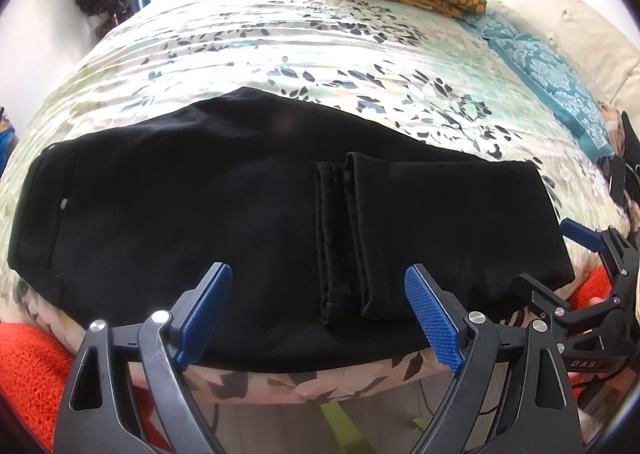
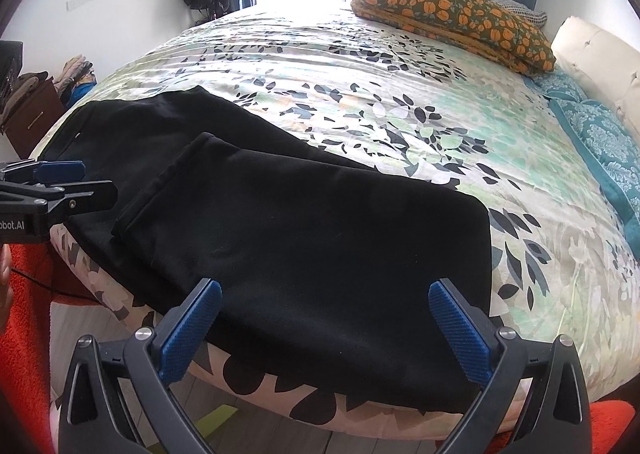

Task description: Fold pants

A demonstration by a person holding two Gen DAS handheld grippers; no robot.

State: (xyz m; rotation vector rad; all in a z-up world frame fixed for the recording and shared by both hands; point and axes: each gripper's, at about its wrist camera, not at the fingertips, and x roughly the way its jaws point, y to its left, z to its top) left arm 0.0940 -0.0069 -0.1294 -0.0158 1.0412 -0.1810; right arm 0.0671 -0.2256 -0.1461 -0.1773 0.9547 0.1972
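Observation:
Black pants lie flat along the near edge of the bed, waistband at the left, the legs folded back so their hems rest on top near the middle. My left gripper hovers open just above the near edge of the pants, with nothing pinched between its blue pads. In the right wrist view the folded leg part fills the middle, and my right gripper stands wide open over its near edge. Each gripper shows at the side of the other's view: the right gripper, the left gripper.
The bed has a leaf-patterned cover. A folded orange-flowered blanket and teal pillows lie at the far right, by a cream headboard. An orange rug covers the floor below. A dark nightstand stands at the left.

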